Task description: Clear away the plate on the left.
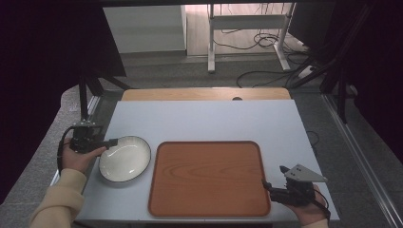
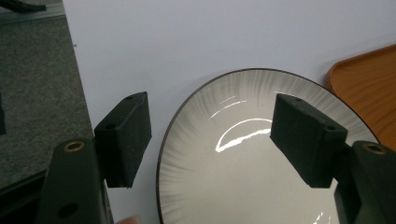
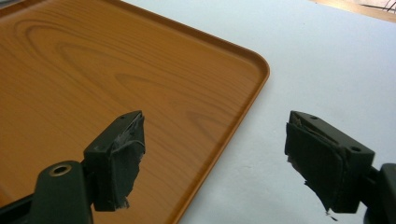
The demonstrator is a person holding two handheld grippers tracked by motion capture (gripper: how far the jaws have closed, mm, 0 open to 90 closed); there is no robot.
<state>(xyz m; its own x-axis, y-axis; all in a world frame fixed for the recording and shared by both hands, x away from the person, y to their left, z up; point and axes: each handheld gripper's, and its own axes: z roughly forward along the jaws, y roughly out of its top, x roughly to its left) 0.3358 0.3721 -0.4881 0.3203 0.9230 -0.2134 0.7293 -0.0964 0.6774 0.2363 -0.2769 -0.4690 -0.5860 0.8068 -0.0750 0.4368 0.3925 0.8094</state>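
I am holding my left hand-held gripper (image 1: 113, 142) at the near-left rim of the white bowl (image 1: 125, 158) on the desk (image 1: 204, 121); its own view shows jaws spread wide, straddling that rim. My right hand-held gripper (image 3: 215, 163) is gaping across the wooden tray's (image 3: 116, 70) right edge.
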